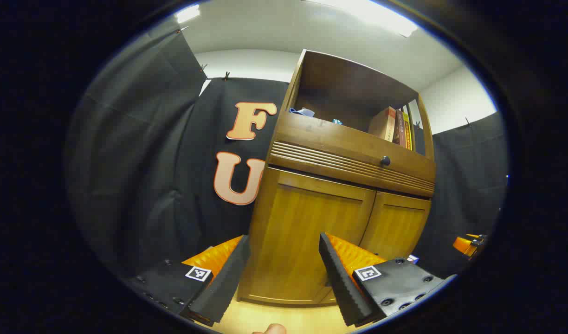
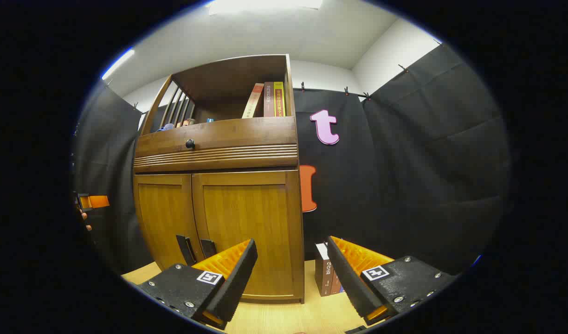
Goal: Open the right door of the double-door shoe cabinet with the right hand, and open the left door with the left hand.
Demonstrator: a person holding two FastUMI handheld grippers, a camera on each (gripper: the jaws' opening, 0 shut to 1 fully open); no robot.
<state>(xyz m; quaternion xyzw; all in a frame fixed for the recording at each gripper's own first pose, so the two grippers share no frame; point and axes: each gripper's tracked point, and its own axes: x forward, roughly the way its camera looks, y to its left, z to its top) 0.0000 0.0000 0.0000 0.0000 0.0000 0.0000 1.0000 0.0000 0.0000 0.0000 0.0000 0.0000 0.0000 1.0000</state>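
I hold my left gripper (image 1: 284, 273) low, tilted up at the shoe cabinet (image 1: 339, 185), its 2 fingers spread wide with nothing between them, framing the left door (image 1: 302, 232). My right gripper (image 2: 291, 278) is also low and wide open, empty, aimed at the cabinet's right edge. Both doors are closed. The right gripper view shows the 2 dark handles (image 2: 196, 250) at the seam beside the right door (image 2: 247, 227) (and books (image 2: 328, 278) standing on the floor beside the cabinet); the left gripper view shows the drawer knob (image 1: 385, 161).
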